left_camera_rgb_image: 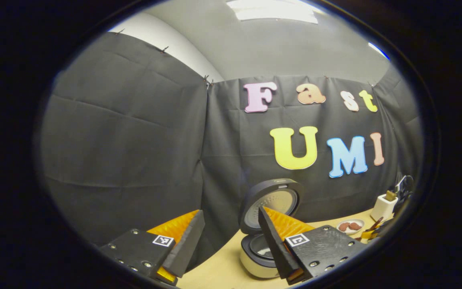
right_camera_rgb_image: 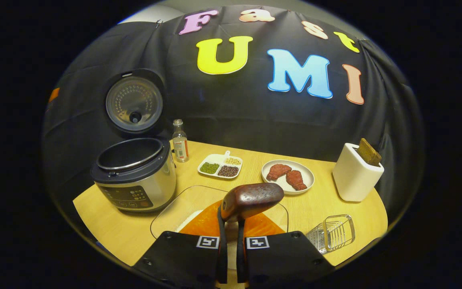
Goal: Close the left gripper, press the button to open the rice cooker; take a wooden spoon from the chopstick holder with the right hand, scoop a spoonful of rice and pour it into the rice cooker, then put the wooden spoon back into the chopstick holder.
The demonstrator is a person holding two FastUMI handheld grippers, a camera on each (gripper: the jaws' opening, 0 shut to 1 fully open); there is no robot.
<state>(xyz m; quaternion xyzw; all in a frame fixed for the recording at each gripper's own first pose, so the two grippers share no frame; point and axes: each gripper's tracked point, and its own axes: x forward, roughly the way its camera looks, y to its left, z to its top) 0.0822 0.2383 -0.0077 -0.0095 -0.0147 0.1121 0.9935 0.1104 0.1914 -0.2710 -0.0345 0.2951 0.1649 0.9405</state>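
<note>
Spanning booth floor, wooden table (right_camera_rgb_image: 106, 224) against black cloth; right tongs (right_camera_rgb_image: 231, 224) clamp wooden spoon (right_camera_rgb_image: 251, 200); left tongs (left_camera_rgb_image: 231, 237) spread.

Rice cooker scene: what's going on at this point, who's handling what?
The rice cooker stands on the table with its lid swung up and the pot looking empty. The right gripper is shut on the wooden spoon, holding it above a clear glass dish. The left gripper hangs open near the cooker, holding nothing. The white chopstick holder stands at the far right.
</note>
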